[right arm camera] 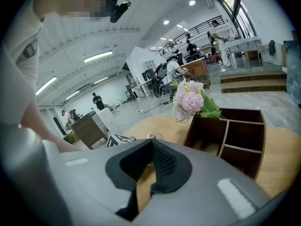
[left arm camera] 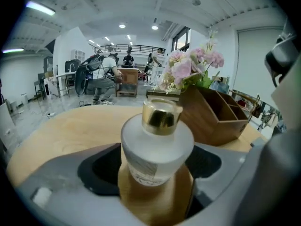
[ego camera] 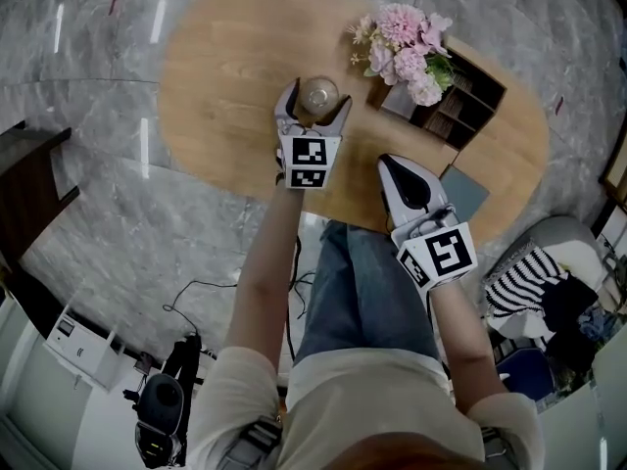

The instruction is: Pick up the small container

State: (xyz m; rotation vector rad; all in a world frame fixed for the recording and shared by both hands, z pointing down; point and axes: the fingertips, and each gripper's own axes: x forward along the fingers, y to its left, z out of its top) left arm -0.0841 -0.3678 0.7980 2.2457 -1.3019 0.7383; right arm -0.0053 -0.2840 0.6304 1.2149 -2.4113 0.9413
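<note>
Head view: I am looking steeply down on an oval wooden bench (ego camera: 225, 67). My left tongs (ego camera: 317, 103) are standing apart around the small container (ego camera: 318, 92), a frosted bottle with a gold cap (left arm camera: 161, 117). The container is standing upright on the bench between the two sides of the tongs; I cannot tell whether they are touching it. My right tongs (ego camera: 389, 164) are resting together with nothing between them. They are hovering over the bench's near edge, apart from the container. Pink flowers (ego camera: 407, 42) are sitting at a wooden organiser (ego camera: 475, 96), just to the container's right.
</note>
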